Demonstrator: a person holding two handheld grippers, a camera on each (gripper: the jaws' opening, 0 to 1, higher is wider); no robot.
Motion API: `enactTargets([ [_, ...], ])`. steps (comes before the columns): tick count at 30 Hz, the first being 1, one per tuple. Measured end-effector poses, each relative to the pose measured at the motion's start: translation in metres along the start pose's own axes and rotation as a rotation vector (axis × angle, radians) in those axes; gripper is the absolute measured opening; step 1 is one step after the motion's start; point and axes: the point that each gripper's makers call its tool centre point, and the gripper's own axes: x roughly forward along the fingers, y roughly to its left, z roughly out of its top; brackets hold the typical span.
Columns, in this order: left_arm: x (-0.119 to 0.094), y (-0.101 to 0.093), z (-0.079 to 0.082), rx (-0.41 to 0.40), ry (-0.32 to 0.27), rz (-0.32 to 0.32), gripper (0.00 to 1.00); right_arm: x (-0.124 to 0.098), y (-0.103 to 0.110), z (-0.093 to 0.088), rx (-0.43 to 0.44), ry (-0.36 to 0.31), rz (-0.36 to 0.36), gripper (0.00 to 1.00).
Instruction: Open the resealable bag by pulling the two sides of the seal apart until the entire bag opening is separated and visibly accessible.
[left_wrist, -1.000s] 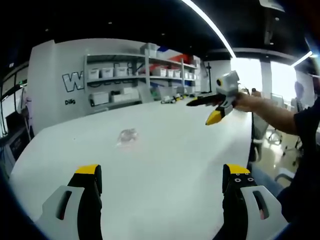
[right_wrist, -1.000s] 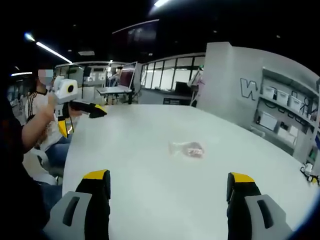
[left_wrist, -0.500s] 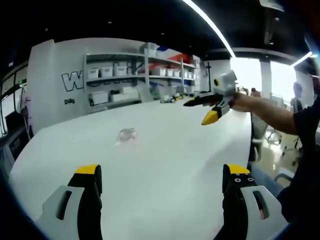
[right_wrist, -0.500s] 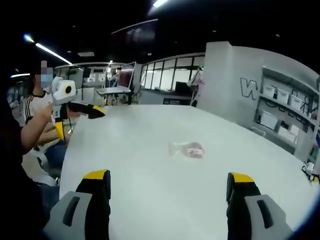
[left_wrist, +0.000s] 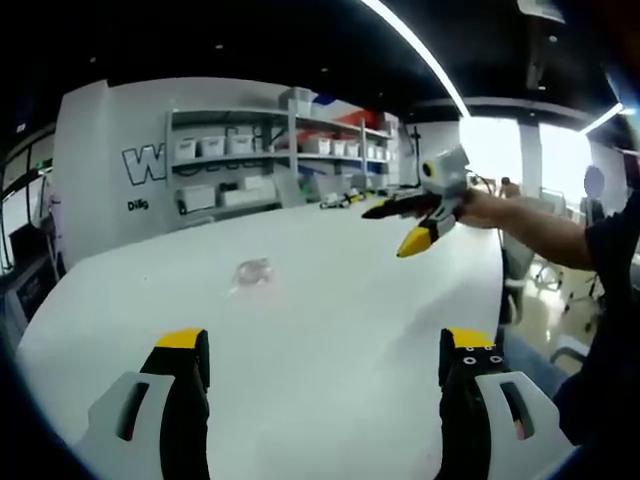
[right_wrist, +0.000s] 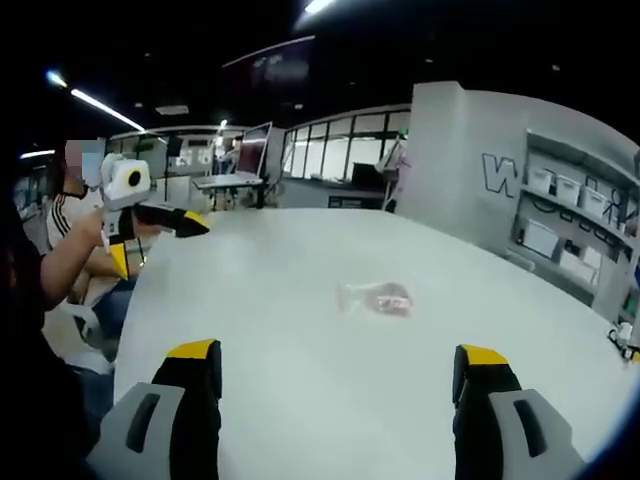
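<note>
Meanwhile, bag (left_wrist: 255, 272) flat on table (left_wrist: 330, 300), both tongs spread

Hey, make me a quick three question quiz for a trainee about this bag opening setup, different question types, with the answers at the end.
1. True or false: the resealable bag lies on the white table, with neither set of tongs touching it.
2. Multiple choice: in the right gripper view, the left tongs appear A) pressed on the bag, B) held in the air at the table's left edge, C) lying flat on the table.
3. Fill in: in their own views, the jaws of the left tongs and of the right tongs stand wide ____.

Key: 1 true; 2 B; 3 apart (open).
</note>
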Motion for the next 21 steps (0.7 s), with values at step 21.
enactTargets([
  [21,0.012,0.003,-0.006,-0.020,0.013,-0.002,0.93,0.008,0.002,-0.004,0.001,0.003,0.012,0.97],
])
